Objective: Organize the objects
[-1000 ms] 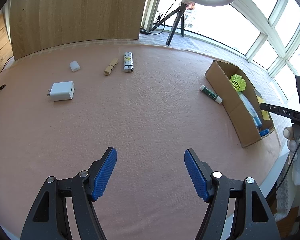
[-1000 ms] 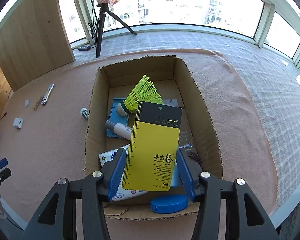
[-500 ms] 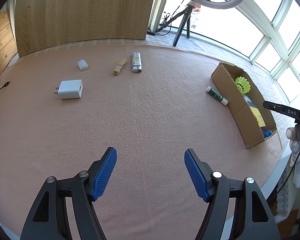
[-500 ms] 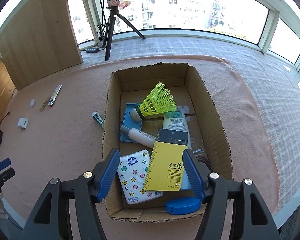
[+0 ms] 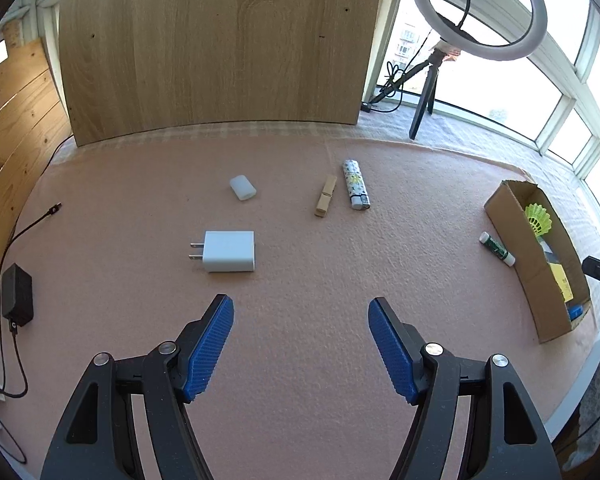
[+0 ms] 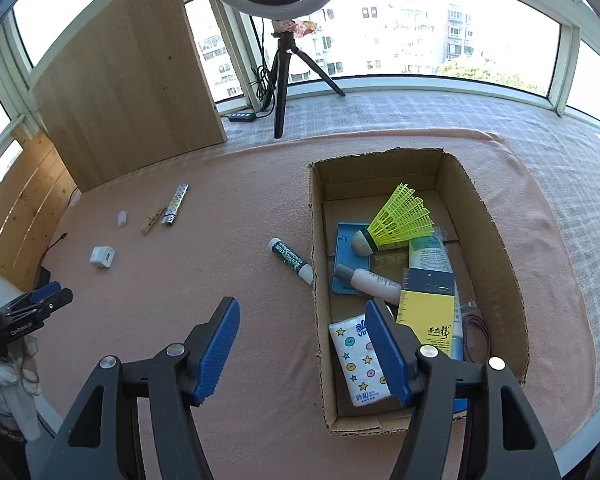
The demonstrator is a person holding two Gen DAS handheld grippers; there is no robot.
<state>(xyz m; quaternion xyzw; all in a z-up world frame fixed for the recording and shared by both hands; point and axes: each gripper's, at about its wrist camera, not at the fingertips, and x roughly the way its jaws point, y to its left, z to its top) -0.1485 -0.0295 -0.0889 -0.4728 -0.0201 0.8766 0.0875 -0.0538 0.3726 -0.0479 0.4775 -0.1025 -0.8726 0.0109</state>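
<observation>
left claw [image 5: 301, 344] agape, right claw [image 6: 300, 348] — wide, empty

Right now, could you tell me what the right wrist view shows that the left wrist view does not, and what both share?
Only the right wrist view shows the box's deeper contents: the star-patterned tissue pack, blue flat tray, white squeeze tube and purple hair tie.

Only the left wrist view shows the black power adapter with its cable.

Both share the open cardboard box, yellow-green shuttlecock, green-and-white tube outside the box, white wall charger, wooden clothespin and patterned lighter.
</observation>
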